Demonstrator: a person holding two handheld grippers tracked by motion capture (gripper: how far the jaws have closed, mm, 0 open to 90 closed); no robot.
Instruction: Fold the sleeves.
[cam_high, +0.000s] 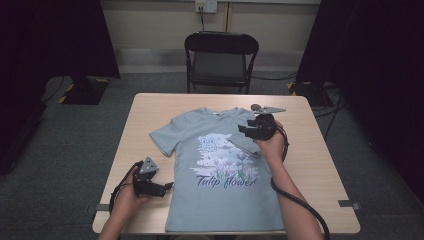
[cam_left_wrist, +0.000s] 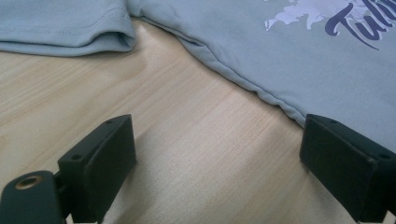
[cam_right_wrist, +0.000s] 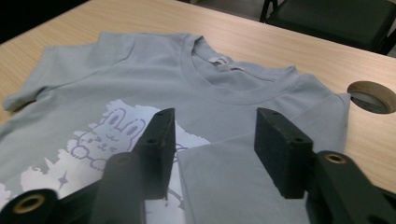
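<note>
A light blue-grey T-shirt (cam_high: 225, 205) lies flat, front up, on the wooden table (cam_high: 320, 165), printed with a bunny and the words "Tulip flower". One sleeve (cam_high: 245, 145) is folded inward over the chest print, and my right gripper (cam_high: 242, 131) hovers just above it. In the right gripper view its jaws (cam_right_wrist: 215, 140) stand open over that folded sleeve (cam_right_wrist: 224, 186), gripping nothing. My left gripper (cam_high: 169, 186) rests low beside the shirt's left side seam. Its jaws (cam_left_wrist: 215, 149) are wide open over bare wood, with the shirt's edge (cam_left_wrist: 303, 56) and other sleeve (cam_left_wrist: 65, 32) just beyond.
A round cable hole (cam_high: 256, 106) is cut in the table behind the right gripper. A black folding chair (cam_high: 220, 55) stands past the far edge. Bare wood flanks the shirt on both sides. Dark curtains hang at left and right.
</note>
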